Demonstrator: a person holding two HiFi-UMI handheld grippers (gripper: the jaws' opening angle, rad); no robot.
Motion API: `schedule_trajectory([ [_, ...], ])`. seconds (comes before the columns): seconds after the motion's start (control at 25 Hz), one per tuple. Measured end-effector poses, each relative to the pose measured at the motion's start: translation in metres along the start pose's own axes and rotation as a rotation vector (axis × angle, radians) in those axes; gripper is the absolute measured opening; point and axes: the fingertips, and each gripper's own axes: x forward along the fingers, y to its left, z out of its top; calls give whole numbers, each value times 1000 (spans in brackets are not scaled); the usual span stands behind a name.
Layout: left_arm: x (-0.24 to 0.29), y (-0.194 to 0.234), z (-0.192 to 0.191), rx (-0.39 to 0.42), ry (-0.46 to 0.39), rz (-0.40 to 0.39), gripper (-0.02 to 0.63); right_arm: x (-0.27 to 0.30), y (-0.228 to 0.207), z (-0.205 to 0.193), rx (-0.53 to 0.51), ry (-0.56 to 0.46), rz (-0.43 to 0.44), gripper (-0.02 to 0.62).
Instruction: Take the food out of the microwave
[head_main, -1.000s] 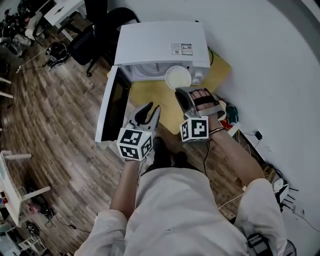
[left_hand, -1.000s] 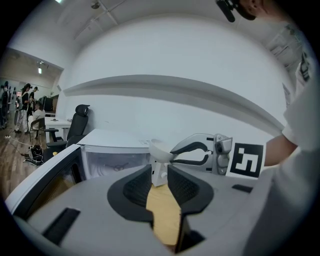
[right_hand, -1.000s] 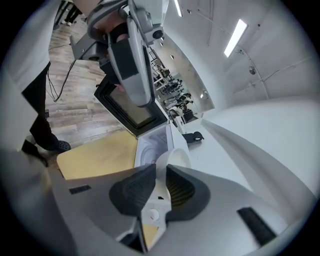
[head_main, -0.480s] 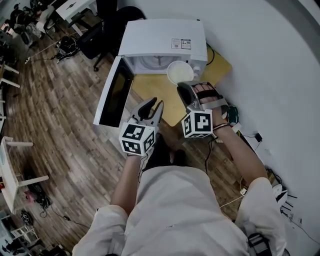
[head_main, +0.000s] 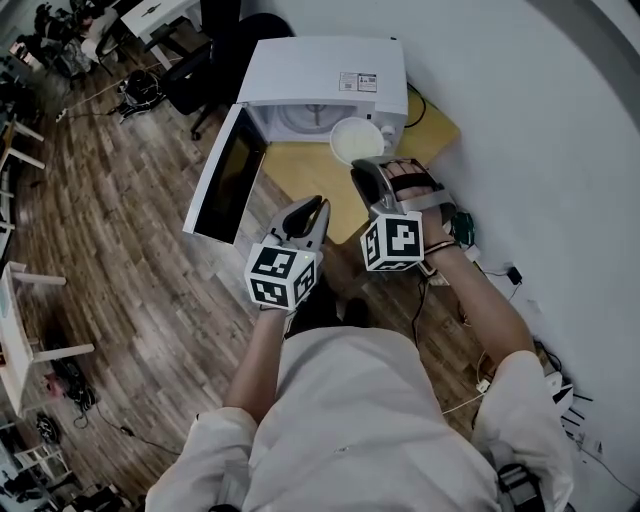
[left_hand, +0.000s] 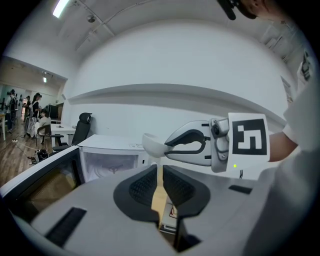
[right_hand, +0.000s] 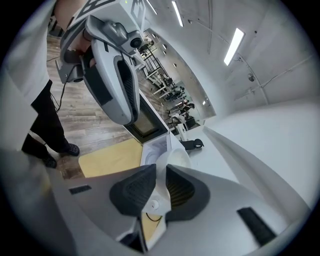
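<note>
Door (head_main: 225, 185) of the microwave (head_main: 325, 75), how does it stand?
— Swung wide, out at ten o'clock from the person, over the wood floor (head_main: 110, 230).
And the left gripper (head_main: 316, 206)?
— At eleven o'clock, above the yellow table (head_main: 295, 170). Its own view shows the jaws only a narrow slit apart, with nothing between them.
Where is the bowl (head_main: 357, 140)?
— At twelve o'clock, just in front of the microwave's mouth, toward its right side, outside the cavity. What it holds I cannot tell; the inside looks plain white.
Who has it?
— The right gripper (head_main: 364, 172), at one o'clock. Its jaws are closed on the near rim of the bowl, the pads pressing the wall from both sides, and the bowl hangs clear of the table.
</note>
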Motion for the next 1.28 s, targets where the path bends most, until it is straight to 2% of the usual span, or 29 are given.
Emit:
schedule_trajectory([
  [0.44,-2,-14,0,12,-7,-1,12,-6,0,3,-10,-11,-5,60],
  [1.28,-1,-21,-4,13,0,-6,12,-9,9,1,-32,-13,8,58],
])
